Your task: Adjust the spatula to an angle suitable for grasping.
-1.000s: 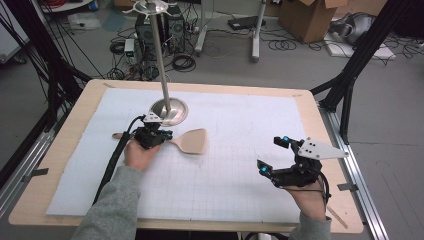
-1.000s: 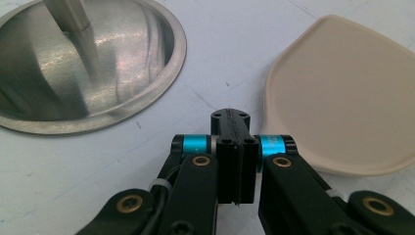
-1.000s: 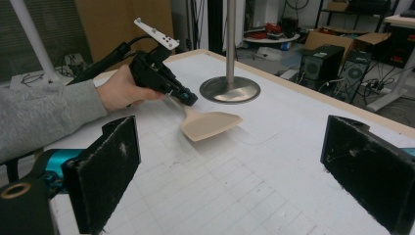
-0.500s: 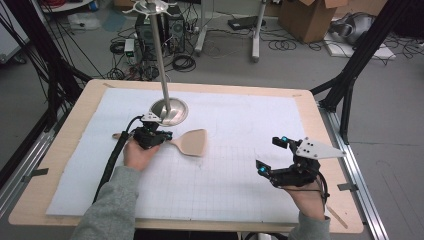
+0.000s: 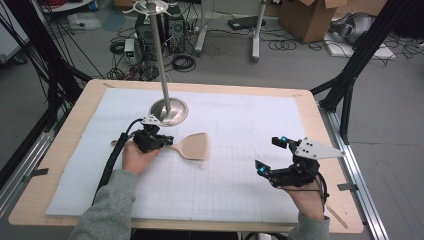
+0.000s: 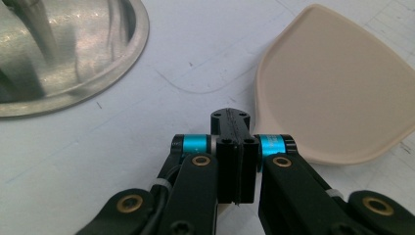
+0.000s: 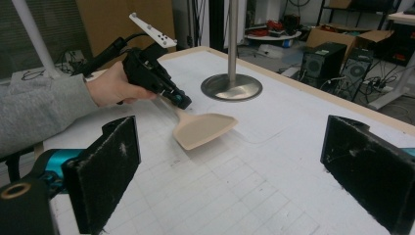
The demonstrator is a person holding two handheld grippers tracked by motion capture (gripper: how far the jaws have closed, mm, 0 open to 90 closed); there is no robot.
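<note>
My left gripper [image 5: 167, 141] is clamped tight on the handle of the beige spatula [image 5: 192, 146]; in the left gripper view the pads meet around the neck, the blade [image 6: 333, 93] spreading out just past them. The spatula lies on the white grid mat [image 5: 240, 130], left of centre, its blade pointing right. The steel stand base [image 5: 169, 111] sits just beyond it on the far side. My right gripper [image 5: 272, 156] hovers near the right edge, well apart from the spatula, jaws wide and holding nothing.
</note>
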